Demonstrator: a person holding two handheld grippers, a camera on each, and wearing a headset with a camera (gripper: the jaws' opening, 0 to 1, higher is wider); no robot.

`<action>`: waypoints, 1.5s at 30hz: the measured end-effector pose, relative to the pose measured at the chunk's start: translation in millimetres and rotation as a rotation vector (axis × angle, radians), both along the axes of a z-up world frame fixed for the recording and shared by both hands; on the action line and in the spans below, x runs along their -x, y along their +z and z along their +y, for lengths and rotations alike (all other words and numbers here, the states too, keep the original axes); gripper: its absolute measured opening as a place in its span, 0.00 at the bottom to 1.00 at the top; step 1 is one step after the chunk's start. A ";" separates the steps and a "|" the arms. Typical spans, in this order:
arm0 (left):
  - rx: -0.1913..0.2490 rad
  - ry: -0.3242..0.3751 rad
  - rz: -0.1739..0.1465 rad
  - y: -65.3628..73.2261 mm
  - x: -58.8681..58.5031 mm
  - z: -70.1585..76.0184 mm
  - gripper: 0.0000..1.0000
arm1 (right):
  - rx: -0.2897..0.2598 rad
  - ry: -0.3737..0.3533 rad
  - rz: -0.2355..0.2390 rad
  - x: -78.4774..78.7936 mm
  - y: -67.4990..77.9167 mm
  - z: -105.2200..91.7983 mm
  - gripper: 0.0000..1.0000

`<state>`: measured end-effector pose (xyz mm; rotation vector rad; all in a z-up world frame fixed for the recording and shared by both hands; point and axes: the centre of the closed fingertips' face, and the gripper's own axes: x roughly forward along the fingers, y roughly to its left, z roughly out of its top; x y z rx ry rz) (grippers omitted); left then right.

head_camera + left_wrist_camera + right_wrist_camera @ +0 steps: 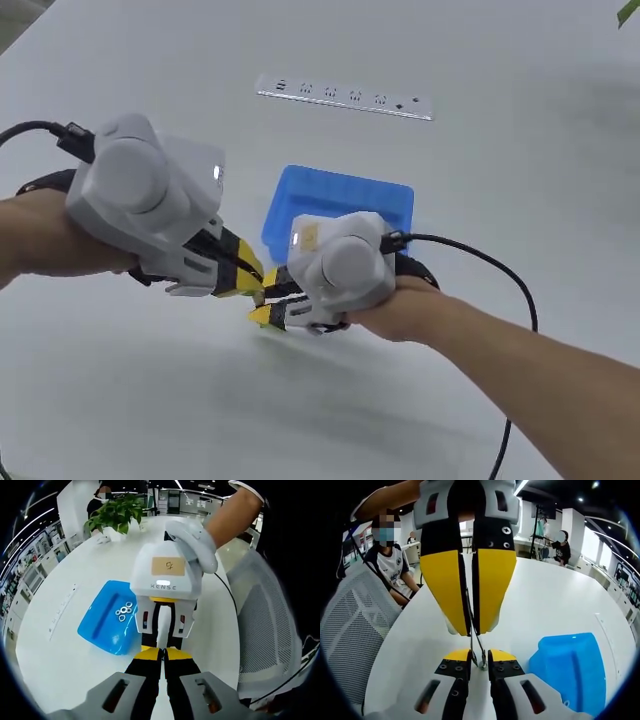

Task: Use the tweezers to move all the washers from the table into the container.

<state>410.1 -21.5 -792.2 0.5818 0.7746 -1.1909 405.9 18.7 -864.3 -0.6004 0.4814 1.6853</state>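
Left tongs [163, 652] and right tongs [480, 656] meet tip to tip, both clamped on the tweezers [476, 645], just beside the blue container [97, 625]. Several washers [124, 612] lie inside it. Task judged well advanced; any remainder on the worktop [150, 400] cannot be confirmed.

Your left gripper [252, 281] and right gripper [264, 316] were grey boxes with yellow and black jaws. Each had a black cable [480, 262]. The right one wore a tan sticker [168, 566] and the word KENSE.

L gripper [256, 281] & R gripper [268, 300] tip-to-tip, just in front of blue container [340, 195].
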 end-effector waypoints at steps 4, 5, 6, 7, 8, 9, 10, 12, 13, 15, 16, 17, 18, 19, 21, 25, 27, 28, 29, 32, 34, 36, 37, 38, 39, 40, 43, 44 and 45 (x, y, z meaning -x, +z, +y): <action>0.003 0.004 -0.001 0.1 -1.1 0.8 0.05 | -0.001 -0.001 0.005 0.1 0.1 -0.3 0.14; 0.003 0.004 -0.001 0.0 -1.4 0.9 0.05 | 0.002 0.001 0.011 0.9 -0.1 -0.5 0.13; 0.003 0.005 -0.001 0.0 -1.6 1.0 0.05 | 0.002 -0.001 0.011 0.7 -0.3 -0.6 0.13; 0.004 0.006 -0.001 -0.1 -1.7 1.1 0.05 | 0.002 -0.001 0.011 0.6 -0.3 -0.3 0.13; 0.004 0.007 -0.001 -0.1 -2.0 1.2 0.05 | 0.005 -0.003 0.015 0.9 -0.4 -0.6 0.12; 0.004 0.007 0.000 -0.1 -2.1 1.3 0.05 | 0.008 -0.003 0.018 1.4 -0.6 -0.8 0.12; 0.003 0.008 -0.001 -0.1 -2.3 1.4 0.05 | 0.008 -0.002 0.014 1.3 -0.6 -0.7 0.12; 0.004 0.008 0.001 -0.2 -2.2 1.5 0.05 | 0.013 0.001 0.012 1.3 -0.8 -1.0 0.11; 0.003 0.008 0.000 -0.2 -2.3 1.6 0.05 | 0.015 0.005 0.006 1.3 -0.8 -0.9 0.11; 0.003 0.007 0.000 -0.2 -2.3 1.5 0.05 | 0.019 0.007 0.002 1.4 -0.7 -0.9 0.10; 0.003 0.007 -0.001 -0.2 -2.4 1.6 0.05 | 0.019 0.008 0.000 1.3 -0.7 -1.1 0.10; 0.002 0.007 -0.001 -0.2 -2.4 1.6 0.05 | 0.019 0.007 0.000 1.3 -0.7 -1.1 0.10; 0.002 0.008 0.000 -0.1 -2.3 1.6 0.05 | 0.019 0.008 -0.001 1.4 -0.7 -1.1 0.10; 0.002 0.008 0.000 -0.1 -2.4 1.6 0.05 | 0.020 0.009 -0.001 1.6 -0.7 -1.2 0.10; 0.002 0.008 0.001 -0.1 -2.1 1.3 0.05 | 0.023 0.012 -0.001 2.1 -0.7 -1.6 0.10; 0.000 0.008 -0.003 2.1 -2.6 0.5 0.05 | 0.021 0.010 -0.001 1.7 1.4 -2.0 0.10; 0.000 0.007 -0.005 4.1 -2.5 0.3 0.05 | 0.020 0.010 -0.001 1.6 3.3 -2.2 0.10; 0.000 0.006 -0.007 5.2 -2.6 0.2 0.05 | 0.019 0.010 -0.002 1.6 4.4 -2.3 0.10; 0.001 0.006 -0.007 6.8 -2.5 -0.1 0.05 | 0.020 0.011 -0.006 1.4 6.1 -2.3 0.10; 0.003 0.005 -0.016 12.2 -2.4 -0.9 0.05 | 0.022 0.010 -0.012 0.7 11.3 -2.7 0.10; 0.002 0.005 -0.022 15.9 -2.9 -1.2 0.05 | 0.020 0.006 -0.016 -0.4 15.0 -3.2 0.10; 0.001 0.003 -0.029 18.7 -3.3 -1.8 0.05 | 0.018 0.004 -0.020 -1.1 17.6 -3.5 0.10; 0.001 0.003 -0.035 21.1 -3.7 -2.1 0.05 | 0.017 0.002 -0.025 -1.7 20.1 -3.7 0.10; 0.003 0.004 -0.037 22.7 -3.9 -2.4 0.05 | 0.016 -0.001 -0.026 -2.2 22.8 -4.2 0.10; 0.004 0.006 -0.041 25.2 -4.2 -2.7 0.05 | 0.015 -0.003 -0.028 -2.7 24.3 -4.7 0.10; 0.005 0.006 -0.043 27.6 -4.3 -3.3 0.05 | 0.016 -0.005 -0.027 -3.0 25.7 -5.2 0.10; 0.004 0.005 -0.046 33.1 -4.6 -5.3 0.05 | 0.013 -0.005 -0.035 -3.3 32.3 -7.1 0.10; 0.003 0.004 -0.045 34.7 -4.8 -6.0 0.05 | 0.013 -0.005 -0.037 -3.6 33.7 -7.5 0.10; 0.001 0.003 -0.046 36.2 -5.1 -6.4 0.05 | 0.012 -0.005 -0.040 -4.0 35.3 -7.8 0.10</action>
